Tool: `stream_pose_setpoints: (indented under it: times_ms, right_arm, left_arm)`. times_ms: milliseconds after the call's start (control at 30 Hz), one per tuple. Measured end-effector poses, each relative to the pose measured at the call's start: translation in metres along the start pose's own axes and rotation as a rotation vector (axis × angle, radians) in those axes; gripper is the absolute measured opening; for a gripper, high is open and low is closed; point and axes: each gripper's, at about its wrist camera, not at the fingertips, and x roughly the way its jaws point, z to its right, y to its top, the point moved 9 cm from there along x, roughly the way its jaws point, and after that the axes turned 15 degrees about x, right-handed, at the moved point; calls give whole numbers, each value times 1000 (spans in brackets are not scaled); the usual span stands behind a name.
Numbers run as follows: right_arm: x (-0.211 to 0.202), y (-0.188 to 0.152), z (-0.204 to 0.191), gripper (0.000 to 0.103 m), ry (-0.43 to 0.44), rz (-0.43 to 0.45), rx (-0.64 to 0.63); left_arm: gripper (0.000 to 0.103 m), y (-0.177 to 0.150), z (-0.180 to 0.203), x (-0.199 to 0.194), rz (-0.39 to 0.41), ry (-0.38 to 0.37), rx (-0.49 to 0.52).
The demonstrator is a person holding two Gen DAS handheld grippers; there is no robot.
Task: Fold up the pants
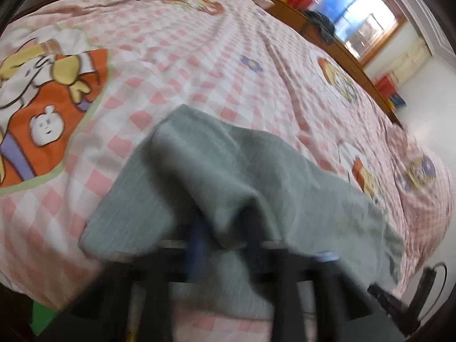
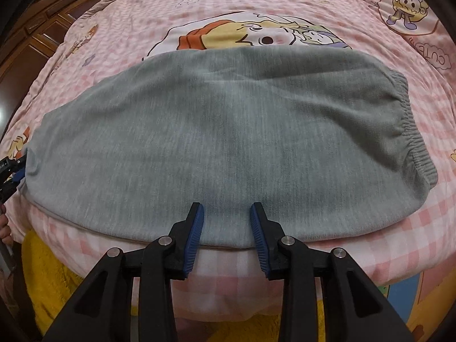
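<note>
Grey pants [image 2: 222, 131] lie folded lengthwise across the bed, with the elastic waistband [image 2: 413, 148] at the right. My right gripper [image 2: 227, 209] is open, its blue pads [image 2: 196, 228] apart over the pants' near edge and nothing pinched between them. At the far left end of the pants, my left gripper [image 2: 14, 168] meets the leg end. The left wrist view is blurred. There the grey cloth [image 1: 228, 171] bunches up over and between the fingers of my left gripper [image 1: 225, 230], which is shut on it.
A pink checked quilt [image 2: 370, 222] with cartoon figures covers the bed. A wooden wardrobe [image 2: 42, 28] stands at the left and a yellow blanket [image 2: 48, 270] lies at the near edge. In the left wrist view there is a wooden bed frame [image 1: 342, 48] and a window [image 1: 359, 8].
</note>
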Motion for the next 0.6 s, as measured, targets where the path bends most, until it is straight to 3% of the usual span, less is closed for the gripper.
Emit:
stream_pose_setpoints:
  times_ms: [200,367,467,600]
  right_arm:
    - [-2,1,-1,35,10,8,-11]
    - [-2,0,-1,36,11,22,-23]
    - [-2,0,-2,36,9,23,-28]
    - [-3,0,-1,36,6,23,-29]
  left_arm:
    - [6,3,-10,-37,-10,43,7]
    - [6,5,-36,-53,-51,134,32]
    - [6,1,-54,-52,-94,239,54]
    - [6,-9,-63,-54,-100,191,-11]
